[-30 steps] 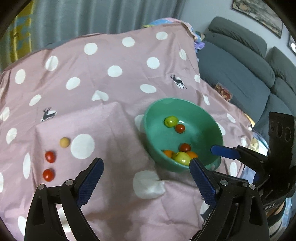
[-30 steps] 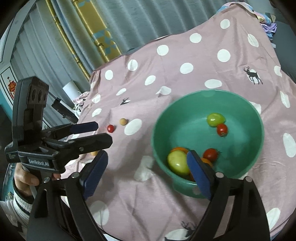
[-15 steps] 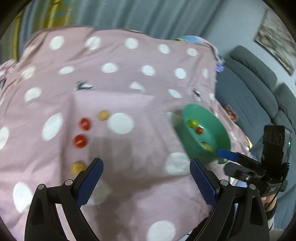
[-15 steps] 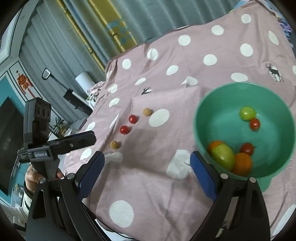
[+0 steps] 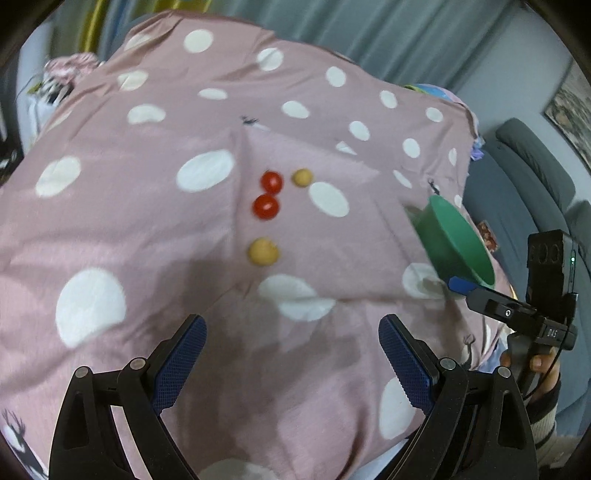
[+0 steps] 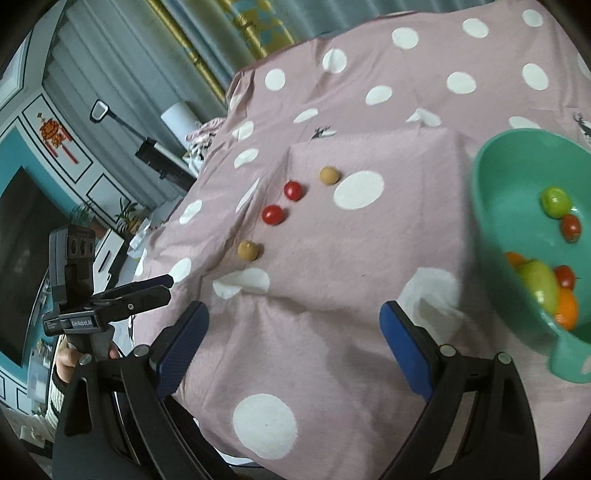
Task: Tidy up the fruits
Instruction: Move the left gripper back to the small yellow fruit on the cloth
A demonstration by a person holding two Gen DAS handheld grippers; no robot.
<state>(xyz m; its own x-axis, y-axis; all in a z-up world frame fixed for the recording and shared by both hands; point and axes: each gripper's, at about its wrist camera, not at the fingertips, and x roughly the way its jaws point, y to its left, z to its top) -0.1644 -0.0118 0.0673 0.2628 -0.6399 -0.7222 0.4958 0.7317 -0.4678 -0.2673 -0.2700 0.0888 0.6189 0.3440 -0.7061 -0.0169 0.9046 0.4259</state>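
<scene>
Nearest, left gripper: jaws wide apart, nothing between the blue pads, tipped down over bare spotted cloth and aimed up the line of loose fruit. Likely held that way to take the closest piece first (a judgement, not a thing seen). Right gripper likewise gaping and empty, angled down at the cloth between the loose fruit and the bowl; probably waiting its turn or ready to steady the bowl.

Just ahead of the left jaws, the near yellow fruit, round, so no long axis to speak of and no pointing end; pads could close on it from any side. Beyond it, two red tomatoes, one behind the other and almost touching, also near-round. Farthest in the row, a smaller yellow fruit, just beside the far tomato. All four lie in a loose line running away from the left gripper.

Off to the right, well apart from the row, the green bowl, upright on the cloth, already holding several pieces: a pale green fruit lying oblong along the near wall, an orange one touching it, red tomatoes, a rounder green one farther back. Behind everything, curtains.
</scene>
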